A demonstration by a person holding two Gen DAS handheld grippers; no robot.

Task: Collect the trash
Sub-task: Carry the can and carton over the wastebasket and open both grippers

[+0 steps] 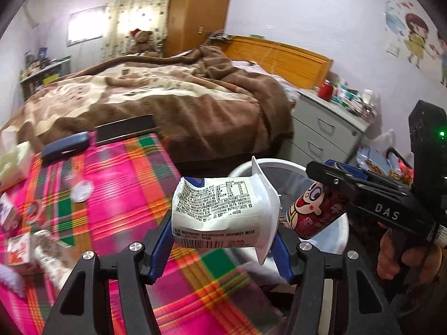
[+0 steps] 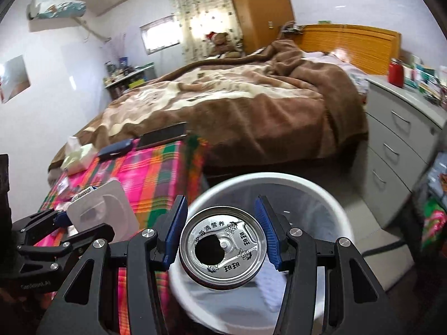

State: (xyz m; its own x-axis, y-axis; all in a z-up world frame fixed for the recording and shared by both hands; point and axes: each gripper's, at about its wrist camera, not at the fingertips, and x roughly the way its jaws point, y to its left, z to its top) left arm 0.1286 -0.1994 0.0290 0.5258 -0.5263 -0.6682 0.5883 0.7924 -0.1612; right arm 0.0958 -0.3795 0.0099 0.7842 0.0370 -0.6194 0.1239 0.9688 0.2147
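- Left tool (image 1: 225, 240) is clamping a crumpled white yogurt cup (image 1: 223, 212) lying sideways between its blue pads, hanging over the plaid surface (image 1: 134, 173) edge, just short of the white bin (image 1: 339, 233).
- Right tool (image 2: 222, 236) is gripping an opened red drink can (image 2: 222, 247), top facing the camera, sitting right over the bin's mouth.
- So the right hand looks nearer to dropping; the cup probably needs to go further right first.
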